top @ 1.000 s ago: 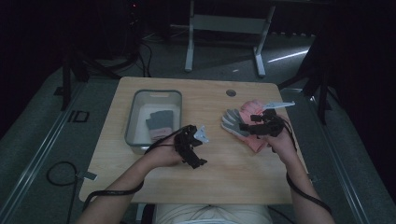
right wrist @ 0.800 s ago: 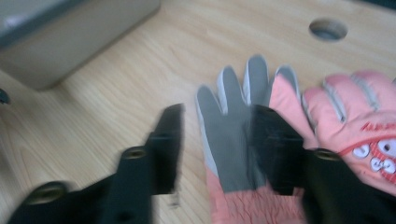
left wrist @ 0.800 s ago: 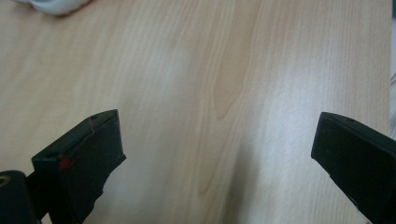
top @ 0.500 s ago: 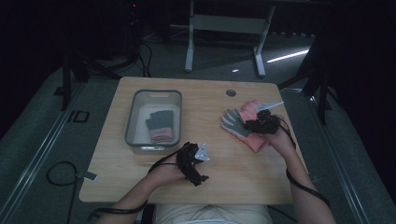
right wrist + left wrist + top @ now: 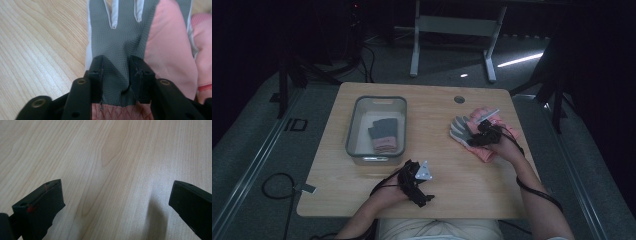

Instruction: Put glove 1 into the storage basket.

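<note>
Gloves are what this work seems to turn on: a grey-and-pink glove (image 5: 463, 131) lies palm up near the desk's right edge, on top of another pink glove (image 5: 503, 131). The right gripper (image 5: 117, 75) has its jaws closed to a narrow gap on a pinched fold of the grey palm fabric, just above the pink cuff, so the grasp looks made and the lift not yet begun. A folded glove (image 5: 384, 134) of the same grey and pink already sits in the grey bin (image 5: 353, 134) towards the desk's (image 5: 452, 175) left edge, which suggests sorting gloves into that bin. The left gripper (image 5: 416, 182) hovers near the desk's front edge with its jaws wide apart over bare wood, holding nothing. The next move likely calls for raising the pinched glove clear of the one beneath without dragging it along, then carrying it across to the bin.
</note>
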Motion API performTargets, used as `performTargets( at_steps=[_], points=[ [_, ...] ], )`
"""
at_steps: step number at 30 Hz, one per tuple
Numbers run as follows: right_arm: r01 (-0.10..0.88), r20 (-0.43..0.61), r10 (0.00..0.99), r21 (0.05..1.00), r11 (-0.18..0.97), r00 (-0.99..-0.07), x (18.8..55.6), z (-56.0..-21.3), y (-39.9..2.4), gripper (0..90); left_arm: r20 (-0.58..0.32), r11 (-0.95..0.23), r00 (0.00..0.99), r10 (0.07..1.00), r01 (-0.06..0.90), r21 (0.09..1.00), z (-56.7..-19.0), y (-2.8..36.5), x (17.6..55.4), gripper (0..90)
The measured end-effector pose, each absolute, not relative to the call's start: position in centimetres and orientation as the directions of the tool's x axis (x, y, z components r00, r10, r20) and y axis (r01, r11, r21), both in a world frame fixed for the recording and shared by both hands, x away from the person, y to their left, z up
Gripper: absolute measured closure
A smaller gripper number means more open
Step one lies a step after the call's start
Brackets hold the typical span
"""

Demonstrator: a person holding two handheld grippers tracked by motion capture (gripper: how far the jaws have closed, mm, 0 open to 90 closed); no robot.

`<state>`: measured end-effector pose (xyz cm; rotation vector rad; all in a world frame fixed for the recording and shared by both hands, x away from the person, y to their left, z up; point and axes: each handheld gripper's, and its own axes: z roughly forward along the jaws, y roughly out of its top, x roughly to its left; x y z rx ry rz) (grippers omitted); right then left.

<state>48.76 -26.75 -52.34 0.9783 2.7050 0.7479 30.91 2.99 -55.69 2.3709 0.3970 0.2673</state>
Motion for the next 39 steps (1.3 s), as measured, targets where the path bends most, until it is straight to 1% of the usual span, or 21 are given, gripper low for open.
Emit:
performTargets(
  at_steps=[2,3,4,5,8,10,14,17,19,20,21,25,27,29,30,32,35,37,39],
  points=[
    [0.560,0.015,0.640,0.501,0.660,-0.768,48.9,-52.4,-26.7,70.6,0.102,-0.696,0.923,0.370,0.203,0.689,-55.7,3.1,30.8,0.0],
    [0.568,0.009,0.650,0.493,0.659,-0.760,48.9,-52.4,-26.5,76.4,0.106,-0.696,0.923,0.370,0.200,0.690,-55.7,3.2,30.8,0.0],
    [0.568,0.009,0.650,0.493,0.659,-0.760,48.9,-52.4,-26.5,76.4,0.108,-0.690,0.920,0.378,0.201,0.696,-55.7,3.4,30.8,0.0],
    [0.579,-0.001,0.664,0.488,0.653,-0.748,48.7,-52.4,-26.3,79.9,0.101,-0.685,0.918,0.383,0.209,0.698,-55.8,3.5,30.8,0.0],
    [0.588,-0.005,0.678,0.494,0.641,-0.735,48.5,-52.3,-26.1,81.1,0.092,-0.697,0.923,0.373,0.214,0.684,-56.1,3.6,31.0,0.0],
    [0.597,0.012,0.687,0.506,0.623,-0.727,48.2,-52.1,-26.1,82.3,0.087,-0.700,0.924,0.371,0.217,0.680,-56.4,3.6,31.0,0.0],
    [0.582,-0.001,0.687,0.530,0.617,-0.727,47.2,-51.3,-26.1,85.3,0.078,-0.693,0.927,0.366,0.215,0.688,-56.5,3.5,30.9,0.0],
    [0.566,0.010,0.693,0.586,0.580,-0.721,45.8,-49.2,-25.9,86.6,0.091,-0.695,0.925,0.370,0.210,0.688,-56.5,3.6,30.8,0.0],
    [0.532,-0.013,0.688,0.624,0.573,-0.726,44.5,-47.7,-25.4,86.7,0.089,-0.687,0.922,0.376,0.213,0.695,-56.6,3.7,31.0,0.0],
    [0.527,-0.008,0.688,0.636,0.564,-0.726,44.0,-47.1,-25.2,86.7,0.087,-0.683,0.920,0.382,0.217,0.698,-56.6,3.8,31.0,0.0],
    [0.514,-0.005,0.691,0.663,0.544,-0.723,43.3,-46.2,-24.9,86.7,0.094,-0.685,0.920,0.381,0.212,0.697,-56.6,3.8,31.1,0.0],
    [0.525,0.054,0.744,0.742,0.416,-0.666,41.3,-44.0,-23.9,86.7,0.105,-0.688,0.920,0.378,0.203,0.697,-56.6,3.7,31.0,0.0],
    [0.528,0.059,0.762,0.756,0.388,-0.645,40.3,-44.0,-23.0,86.7,0.106,-0.691,0.922,0.372,0.199,0.695,-56.6,3.7,31.0,0.0],
    [0.536,0.046,0.770,0.744,0.399,-0.637,39.3,-44.6,-21.6,86.7,0.111,-0.689,0.922,0.371,0.193,0.699,-56.6,3.7,30.9,0.0],
    [0.536,0.046,0.770,0.744,0.399,-0.637,39.3,-44.6,-21.6,86.7,0.109,-0.687,0.922,0.371,0.193,0.701,-56.6,3.8,30.9,0.0],
    [0.568,0.103,0.782,0.745,0.349,-0.615,39.0,-45.0,-21.1,86.8,0.097,-0.675,0.921,0.377,0.201,0.710,-56.6,3.9,31.0,0.0],
    [0.604,0.165,0.814,0.754,0.260,-0.556,38.6,-45.2,-20.3,86.9,0.096,-0.670,0.923,0.374,0.197,0.716,-56.5,4.0,31.0,0.0],
    [0.618,0.189,0.823,0.752,0.230,-0.536,38.6,-45.6,-19.6,87.0,0.108,-0.679,0.924,0.368,0.188,0.710,-56.6,3.8,31.0,0.0],
    [0.634,0.177,0.859,0.747,0.201,-0.481,38.8,-46.6,-18.8,87.0,0.113,-0.683,0.925,0.362,0.180,0.708,-56.6,3.7,30.9,0.0]
  ],
)
